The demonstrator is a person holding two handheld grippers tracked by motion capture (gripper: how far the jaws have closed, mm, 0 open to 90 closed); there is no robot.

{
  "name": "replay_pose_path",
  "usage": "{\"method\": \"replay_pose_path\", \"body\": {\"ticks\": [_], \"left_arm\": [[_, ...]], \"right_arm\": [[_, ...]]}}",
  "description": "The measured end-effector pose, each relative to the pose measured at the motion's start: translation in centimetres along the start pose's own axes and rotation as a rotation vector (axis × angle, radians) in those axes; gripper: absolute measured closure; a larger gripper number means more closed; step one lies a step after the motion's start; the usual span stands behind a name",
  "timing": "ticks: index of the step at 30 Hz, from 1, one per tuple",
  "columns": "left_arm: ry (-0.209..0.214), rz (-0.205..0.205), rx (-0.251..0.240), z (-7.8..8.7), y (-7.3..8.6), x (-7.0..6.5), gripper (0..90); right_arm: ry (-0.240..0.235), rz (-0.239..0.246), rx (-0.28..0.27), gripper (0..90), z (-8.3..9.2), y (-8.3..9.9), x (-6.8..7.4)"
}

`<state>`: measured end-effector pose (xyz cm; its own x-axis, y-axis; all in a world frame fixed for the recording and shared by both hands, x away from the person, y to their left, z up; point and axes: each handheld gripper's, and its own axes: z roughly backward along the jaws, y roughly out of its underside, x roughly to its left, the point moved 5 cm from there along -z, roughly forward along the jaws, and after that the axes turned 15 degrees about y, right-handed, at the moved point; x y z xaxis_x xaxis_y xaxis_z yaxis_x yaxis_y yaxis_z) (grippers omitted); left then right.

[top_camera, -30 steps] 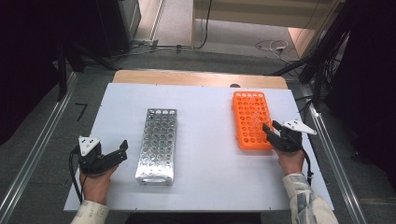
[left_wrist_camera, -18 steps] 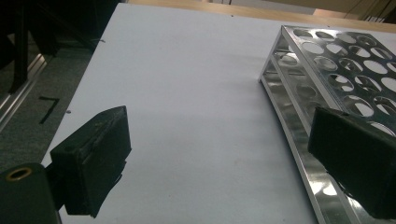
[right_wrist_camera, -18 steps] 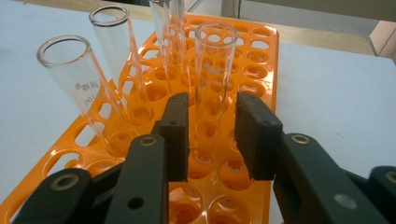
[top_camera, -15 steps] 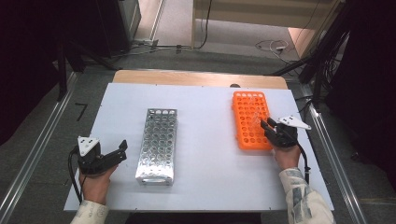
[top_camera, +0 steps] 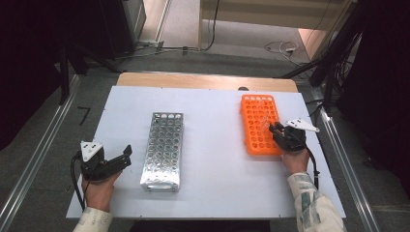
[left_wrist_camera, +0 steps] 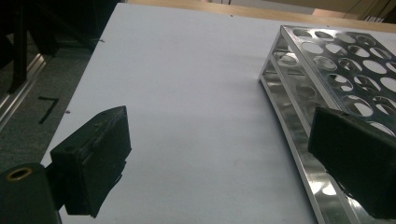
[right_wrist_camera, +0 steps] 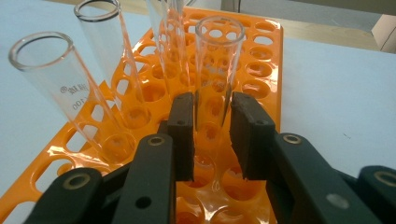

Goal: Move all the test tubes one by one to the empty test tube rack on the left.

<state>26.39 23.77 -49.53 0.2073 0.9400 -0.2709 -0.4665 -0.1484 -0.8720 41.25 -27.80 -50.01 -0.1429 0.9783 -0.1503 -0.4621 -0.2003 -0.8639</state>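
An orange test-tube rack [top_camera: 258, 125] [right_wrist_camera: 266, 56] lies at the right of the white table top [top_camera: 212, 159]. Several clear glass tubes stand in it. My right gripper [top_camera: 274, 129] [right_wrist_camera: 212, 105] reaches over the rack's near right part. Its jaws have just been closing, and the pads [right_wrist_camera: 183, 121] now touch both sides of one upright glass tube [right_wrist_camera: 218, 70] [top_camera: 265, 123]. A silver metal rack [top_camera: 163, 147] [left_wrist_camera: 336, 65] with empty holes lies left of centre. My left gripper [top_camera: 126, 155] [left_wrist_camera: 229, 135] rests open by that rack's near left side, with nothing between its jaws.
Other glass tubes [right_wrist_camera: 70, 88] [right_wrist_camera: 112, 56] lean in the orange rack just left of the gripped one. A wooden strip [top_camera: 208, 79] runs along the table's far edge. Metal rails [top_camera: 34, 159] flank the table, and cables lie on the floor behind.
The right gripper has shifted slightly toward the orange rack and its jaws have come together around a tube. The left gripper and both racks stay where they were.
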Motion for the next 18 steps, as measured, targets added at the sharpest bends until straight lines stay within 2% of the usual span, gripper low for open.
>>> {"method": "replay_pose_path", "body": {"ticks": [7, 18], "left_arm": [[-0.002, 0.0, 0.001, 0.02, 0.02, 0.02, 5.8], [-0.002, -0.001, 0.001, 0.04, 0.01, 0.01, 5.8]], "right_arm": [[-0.001, 0.002, -0.003, 72.0, -0.06, -0.03, 0.01], [-0.003, -0.003, -0.012, 72.9, 0.21, -0.35, 0.04]]}}
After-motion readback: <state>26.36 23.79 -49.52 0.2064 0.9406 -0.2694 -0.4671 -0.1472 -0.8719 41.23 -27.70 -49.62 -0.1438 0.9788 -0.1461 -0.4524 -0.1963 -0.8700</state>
